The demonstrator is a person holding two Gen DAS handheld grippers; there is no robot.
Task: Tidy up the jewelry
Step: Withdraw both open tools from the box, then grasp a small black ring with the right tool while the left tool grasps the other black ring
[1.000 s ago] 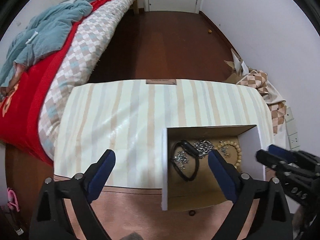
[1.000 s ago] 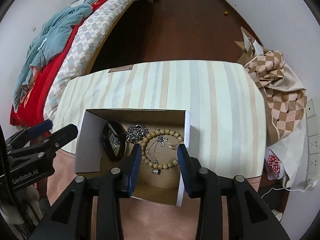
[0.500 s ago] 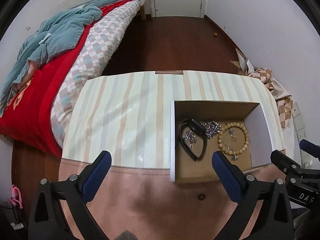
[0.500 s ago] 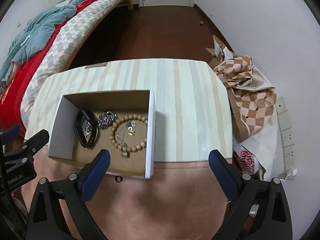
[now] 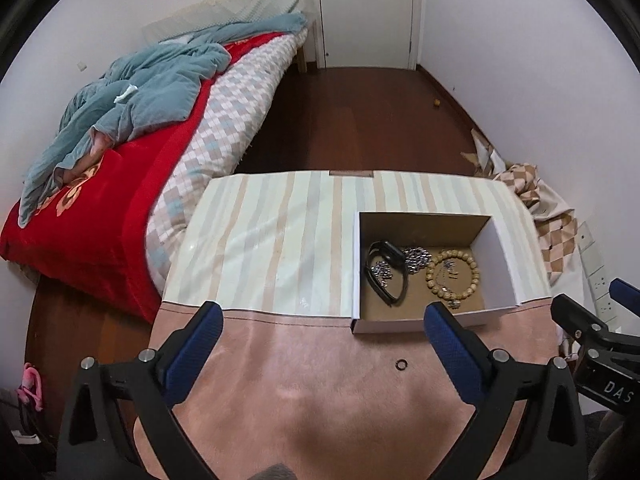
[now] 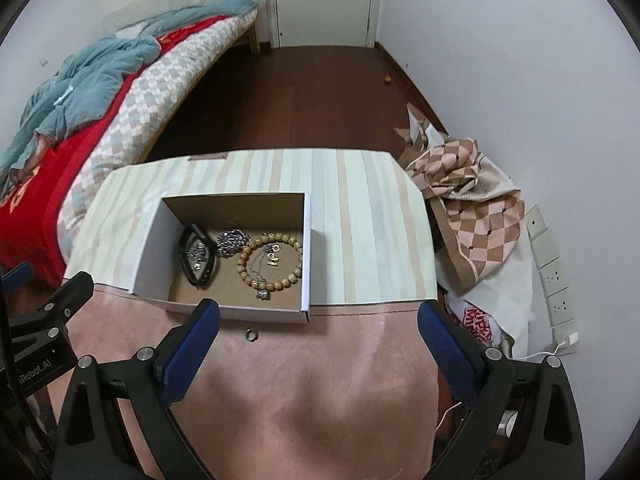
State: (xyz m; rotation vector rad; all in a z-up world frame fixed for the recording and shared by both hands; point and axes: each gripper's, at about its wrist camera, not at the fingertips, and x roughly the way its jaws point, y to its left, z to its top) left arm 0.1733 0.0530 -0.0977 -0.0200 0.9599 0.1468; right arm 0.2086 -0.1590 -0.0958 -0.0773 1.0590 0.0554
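An open white cardboard box (image 5: 500, 256) (image 6: 150, 252) sits on the table's striped cloth. Inside lie a black band (image 5: 386, 274) (image 6: 198, 256), a silver chain bundle (image 5: 418, 258) (image 6: 231, 241), a wooden bead bracelet (image 5: 452, 276) (image 6: 270, 262) and small chain pieces. A small ring (image 5: 401, 364) (image 6: 251, 334) lies on the pink cloth just in front of the box. My left gripper (image 5: 324, 332) hangs open above the pink cloth, left of the box, empty. My right gripper (image 6: 320, 330) is open and empty too, held near the box's front right corner.
The table (image 5: 280, 248) carries a striped cloth behind and a pink one in front. A bed (image 5: 132, 152) with red and teal covers stands at the left. Checked fabric and bags (image 6: 472, 208) pile up by the right wall. Dark wooden floor (image 6: 300, 96) runs to a white door.
The right gripper's jaws went from narrow to wide apart over the box. Both grippers pulled back and up, so the box now lies farther ahead and the ring on the pink cloth shows.
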